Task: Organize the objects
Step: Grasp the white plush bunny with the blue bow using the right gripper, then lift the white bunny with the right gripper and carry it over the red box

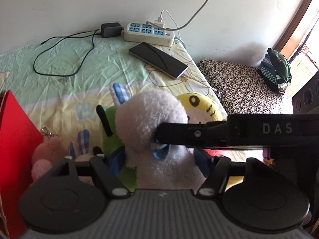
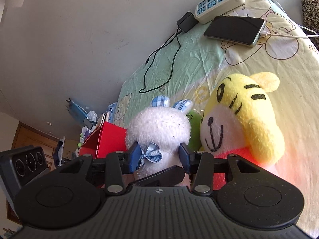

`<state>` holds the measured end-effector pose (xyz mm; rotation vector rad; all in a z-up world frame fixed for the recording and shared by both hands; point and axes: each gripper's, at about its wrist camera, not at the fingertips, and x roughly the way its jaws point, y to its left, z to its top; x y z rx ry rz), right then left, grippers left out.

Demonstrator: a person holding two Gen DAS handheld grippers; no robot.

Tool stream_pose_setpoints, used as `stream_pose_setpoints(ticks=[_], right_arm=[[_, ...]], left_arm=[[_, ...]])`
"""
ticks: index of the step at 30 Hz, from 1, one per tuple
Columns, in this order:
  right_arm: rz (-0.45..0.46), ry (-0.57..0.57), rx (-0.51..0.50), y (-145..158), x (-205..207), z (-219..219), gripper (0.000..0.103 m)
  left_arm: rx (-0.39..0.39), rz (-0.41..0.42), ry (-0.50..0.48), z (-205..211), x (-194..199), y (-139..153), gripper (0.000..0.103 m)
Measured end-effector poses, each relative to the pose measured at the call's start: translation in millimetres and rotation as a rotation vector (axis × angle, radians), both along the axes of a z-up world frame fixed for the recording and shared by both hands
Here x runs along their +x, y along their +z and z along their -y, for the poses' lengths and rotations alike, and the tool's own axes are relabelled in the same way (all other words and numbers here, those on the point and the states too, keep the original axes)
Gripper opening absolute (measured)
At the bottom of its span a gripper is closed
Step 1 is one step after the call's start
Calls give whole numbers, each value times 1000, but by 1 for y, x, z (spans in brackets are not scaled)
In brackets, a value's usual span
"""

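Both claws are clamping the white bunny point(image 2: 157, 127): right claw point(image 2: 158, 158) at its neck, left claw point(image 1: 159, 159) around its body, likely lifting it toward the red box point(image 2: 107, 137) sitting just left.

- The bed under my fingers wore a crinkled pale green and yellow cartoon-print sheet point(image 1: 65, 63).
- On it by the wall lay a white power strip with blue sockets point(image 1: 148, 32), a black charger block point(image 1: 110, 29) with its thin black cable point(image 1: 59, 59), and a black slab phone point(image 1: 158, 59).
- Nearer me sat a yellow plush tiger point(image 2: 245, 115), a pink plush toy point(image 1: 46, 155) and a red cardboard box point(image 1: 14, 139).
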<state>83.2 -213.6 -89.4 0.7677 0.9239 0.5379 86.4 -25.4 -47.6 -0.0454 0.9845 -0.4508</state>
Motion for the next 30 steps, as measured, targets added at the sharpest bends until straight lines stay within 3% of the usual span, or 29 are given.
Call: stream_pose_setpoints(ticks=[6,11,18,24,30], right_arm=[[21,-8,2,10,-14,1,42],[90,-1,-83,26,-35,-7,42],[178,-4,-80,52,-54,-13,42],[283,43,-51,71,-63,-41,42],[323,113,-32,81,-55,-92,42]], left_arm=[[7,41,-28,1,-17,14,69],[-21,45,-40,-1,-32,23,68],[-36,143,-21,-10,-62,51,68],[-11,235,38,-38,-87,78,68],[28,285,112,-87,-105,93,68]])
